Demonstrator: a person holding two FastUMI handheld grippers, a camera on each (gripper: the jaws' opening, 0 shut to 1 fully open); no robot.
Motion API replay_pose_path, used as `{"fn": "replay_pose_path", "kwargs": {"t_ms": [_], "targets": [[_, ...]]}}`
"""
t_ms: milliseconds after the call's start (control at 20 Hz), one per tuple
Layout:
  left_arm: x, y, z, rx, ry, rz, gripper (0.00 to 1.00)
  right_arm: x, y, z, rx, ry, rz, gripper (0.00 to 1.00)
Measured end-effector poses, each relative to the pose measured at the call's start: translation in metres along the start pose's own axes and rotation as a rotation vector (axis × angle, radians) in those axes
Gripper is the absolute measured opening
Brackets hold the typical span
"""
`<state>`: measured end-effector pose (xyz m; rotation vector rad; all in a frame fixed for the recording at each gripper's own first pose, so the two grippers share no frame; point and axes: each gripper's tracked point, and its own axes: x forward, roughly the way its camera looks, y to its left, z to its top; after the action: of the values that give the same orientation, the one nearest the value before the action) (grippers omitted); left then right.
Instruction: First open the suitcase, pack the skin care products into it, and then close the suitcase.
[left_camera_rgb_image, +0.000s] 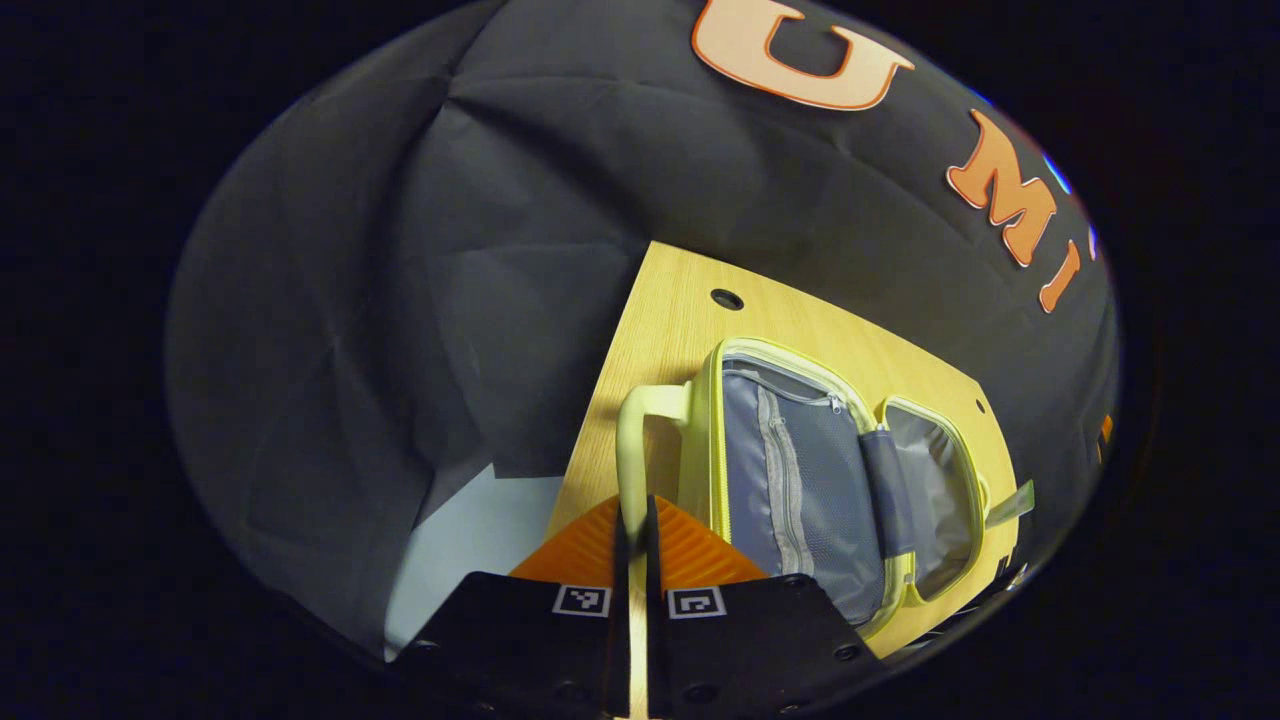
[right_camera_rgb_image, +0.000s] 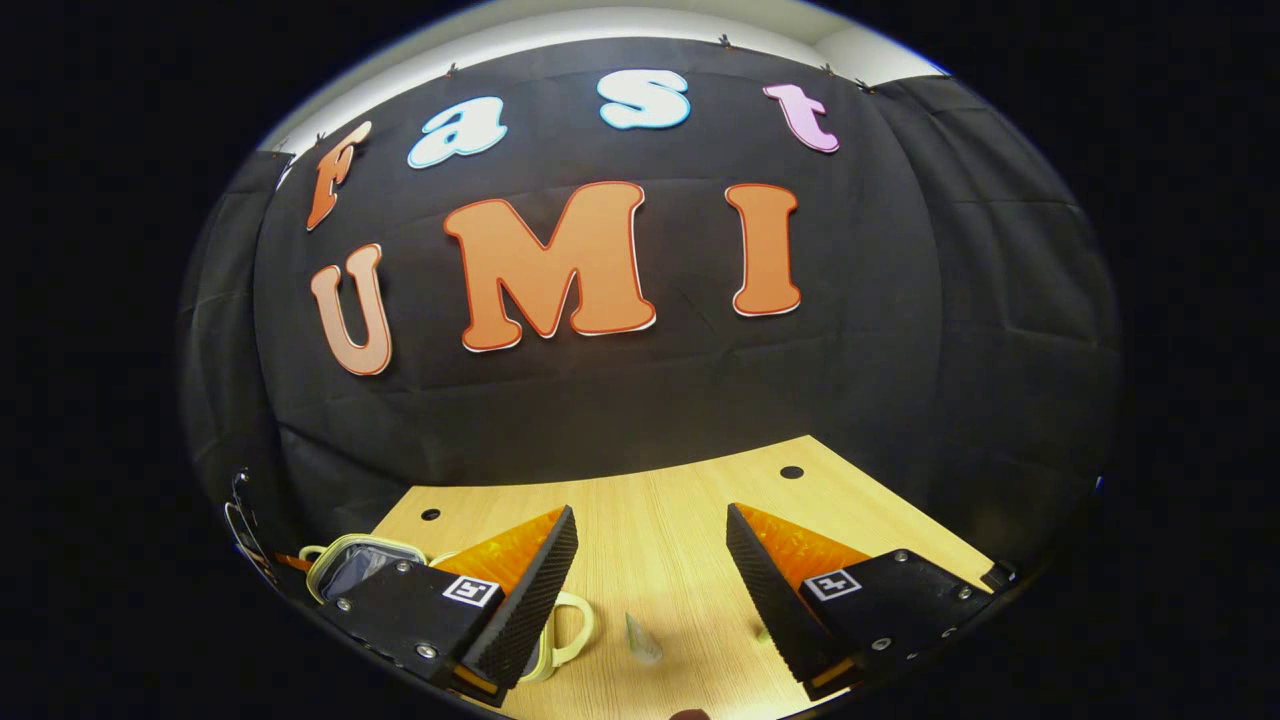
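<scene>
Holding: the left tool (left_camera_rgb_image: 636, 540) was pinching the pale yellow handle (left_camera_rgb_image: 632, 440) of the suitcase (left_camera_rgb_image: 800, 480), its two fingers pressed together on the thin bar with almost no gap between them.
Right tool: the right tool (right_camera_rgb_image: 650, 560) hung with its fingers spread wide and nothing between them, above bare wood.
Suitcase position: in the left gripper view it lay opened flat on the light wooden counter (left_camera_rgb_image: 680, 300), both halves face up, near the counter's far corner.
Suitcase interior: one half showed a grey mesh pocket (left_camera_rgb_image: 790, 470) with a zip; the other half (left_camera_rgb_image: 935, 490) was lined in grey and looked empty, joined by a fabric hinge strip.
Skin care products: in the right gripper view a small clear item (right_camera_rgb_image: 640, 637) stood on the counter between the spread fingers, just beside the suitcase handle; it was too small to identify with certainty.
Task stage: judging from the open lid and the empty lining, opening was done and packing had not begun.
Handling, suitcase: likely a light, stiff shell that could slide on the smooth wood; the handle looked the firmest hold, and the rim of the lid a fair place to push when closing.
Handling, products: probably small, light and smooth, so apt to tip or slip; a grip across the middle of the body seemed safest.
</scene>
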<state>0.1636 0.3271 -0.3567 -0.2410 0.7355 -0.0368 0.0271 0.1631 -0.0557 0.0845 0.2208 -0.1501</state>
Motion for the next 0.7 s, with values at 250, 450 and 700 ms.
{"fn": "replay_pose_path", "kwargs": {"t_ms": [250,450,700], "targets": [[0.019,0.015,-0.015,-0.034,0.034,0.026,0.07,-0.001,-0.006,-0.005,-0.024,0.003,-0.017,0.95],[0.017,0.022,-0.001,0.018,-0.025,0.104,0.20,-0.004,-0.015,-0.008,-0.032,0.003,-0.018,0.95],[-0.022,-0.016,0.036,0.091,-0.138,0.130,0.97,-0.003,-0.035,-0.009,-0.020,0.000,-0.021,0.95]]}}
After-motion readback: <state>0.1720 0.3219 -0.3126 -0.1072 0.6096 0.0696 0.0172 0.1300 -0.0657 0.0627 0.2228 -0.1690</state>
